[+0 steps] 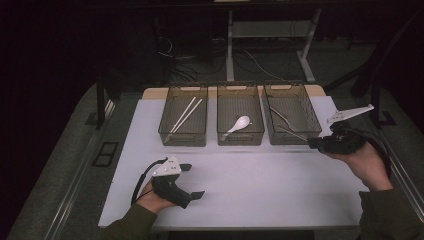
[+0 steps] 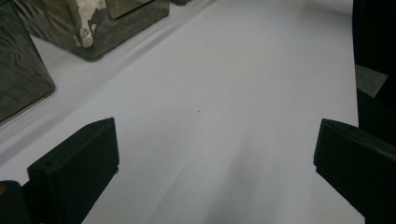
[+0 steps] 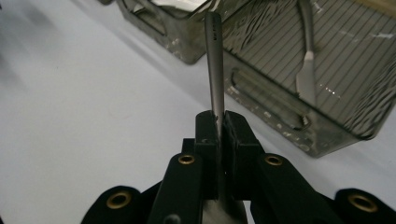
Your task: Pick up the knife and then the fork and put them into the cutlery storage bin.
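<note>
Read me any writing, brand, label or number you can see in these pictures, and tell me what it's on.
Small stamped lettering on the metal utensil handle clamped in the right gripper: too small and blurred to read.
No other writing is legible on the three bins or the table.

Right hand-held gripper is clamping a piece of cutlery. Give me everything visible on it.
The utensil is a slim, grey, metal-looking piece with a flat handle and faint stamped lettering near its rounded free end. The right hand-held gripper has its jaws shut on it, so the handle sticks out past the tips toward the right bin. Its working end is hidden behind the jaws, so fork, knife or spoon cannot be told. In the high view it reaches over that bin's near right corner; whether it touches the rim is unclear.
</note>
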